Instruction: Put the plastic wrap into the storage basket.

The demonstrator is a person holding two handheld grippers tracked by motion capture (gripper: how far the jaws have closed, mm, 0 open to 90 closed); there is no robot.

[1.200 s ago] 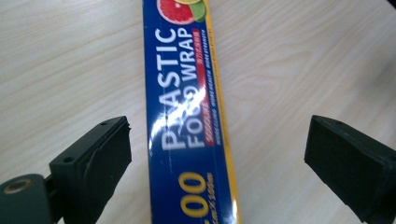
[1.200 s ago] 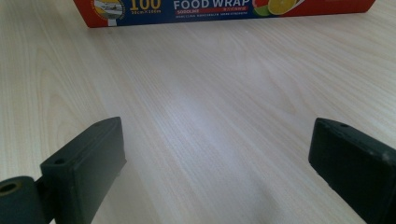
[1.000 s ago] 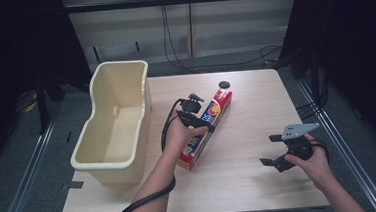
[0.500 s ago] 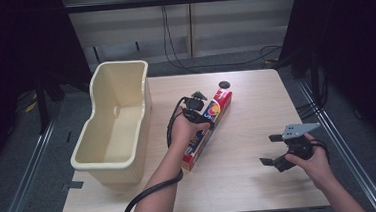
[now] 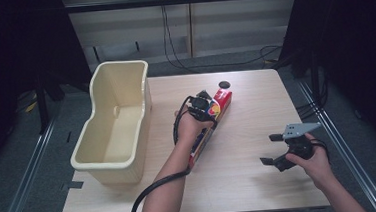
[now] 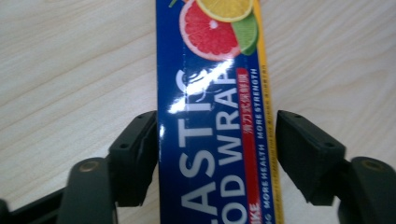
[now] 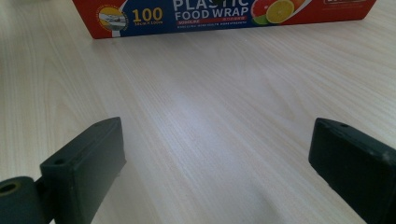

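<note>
The left gripper (image 6: pixel 217 154) straddles the plastic food wrap box (image 6: pixel 212 116), its jaws just closing in: one pad (image 6: pixel 135 154) sits against the box's long side, the other looks a hair off, so no firm clamp yet. The box is long, stiff, glossy cardboard, likely light but slippery and easy to dent; taking it across the narrow width near the middle should keep it from swinging. It lies slantwise mid-table (image 5: pixel 256 106), just beside the cream plastic tub (image 5: pixel 117 126). The left forearm reaches forward, wrist bent down. The right gripper (image 5: pixel 274 150) waits wide open and empty near the table's right edge.
</note>
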